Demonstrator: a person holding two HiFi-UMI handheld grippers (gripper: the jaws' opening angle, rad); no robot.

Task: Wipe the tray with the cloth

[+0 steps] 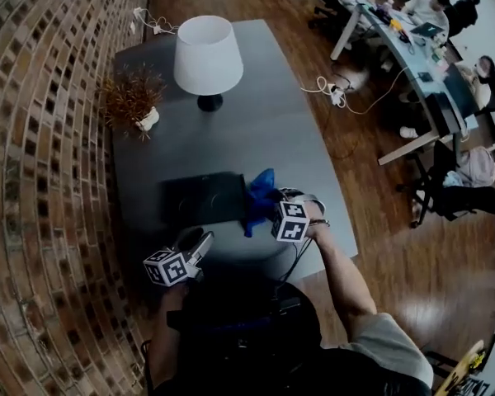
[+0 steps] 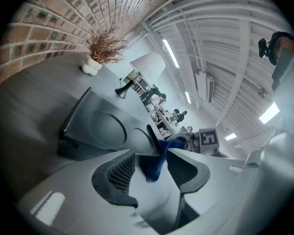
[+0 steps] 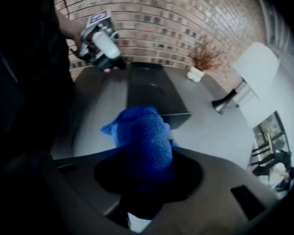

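the right gripper (image 3: 147, 173) has its jaws closed on the blue cloth (image 3: 144, 136). in the head view the cloth hangs at the 3 o'clock edge of the dark tray (image 1: 200, 198). the tray's long axis runs from 9 to 3 o'clock, so i think the wipe must go toward 9 o'clock. the left gripper (image 2: 152, 161), narrow and empty, is at the tray's 7 o'clock. no writing can be read, only square markers.

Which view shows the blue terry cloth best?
Right gripper view: the blue terry cloth fills its centre, clamped by the right gripper. Head view shows it small, at the edge of the dark rectangular tray; left gripper view, a blue scrap beyond its jaws.
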